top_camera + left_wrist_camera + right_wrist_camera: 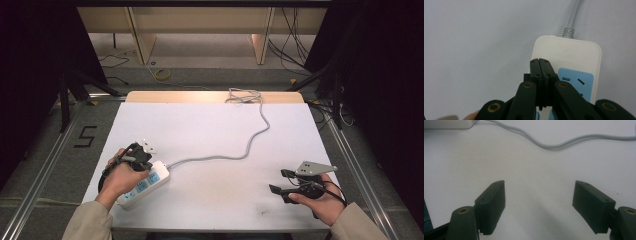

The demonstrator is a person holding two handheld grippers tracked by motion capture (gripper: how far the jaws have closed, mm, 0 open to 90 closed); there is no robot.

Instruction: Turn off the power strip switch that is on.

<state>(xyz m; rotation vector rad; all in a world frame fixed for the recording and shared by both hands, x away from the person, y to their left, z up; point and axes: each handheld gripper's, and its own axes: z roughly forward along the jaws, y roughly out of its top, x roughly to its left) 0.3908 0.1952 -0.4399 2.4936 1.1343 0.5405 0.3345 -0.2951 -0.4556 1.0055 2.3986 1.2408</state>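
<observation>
— Where is the power strip (145, 183)?

— Directly beneath the left gripper (541, 65), whose jaws are pressed together, gripping nothing, over its cable end. Its long axis runs along the jaws.

— And the right gripper (282, 181)?

— Well apart, jaws spread wide and empty; the grey cable (564, 143) lies ahead. The left hand is plainly nearer.

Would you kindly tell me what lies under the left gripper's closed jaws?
Under the left gripper lies the white power strip, with part of one blue socket panel visible. The jaws and hand cover the rest of its sockets.
</observation>
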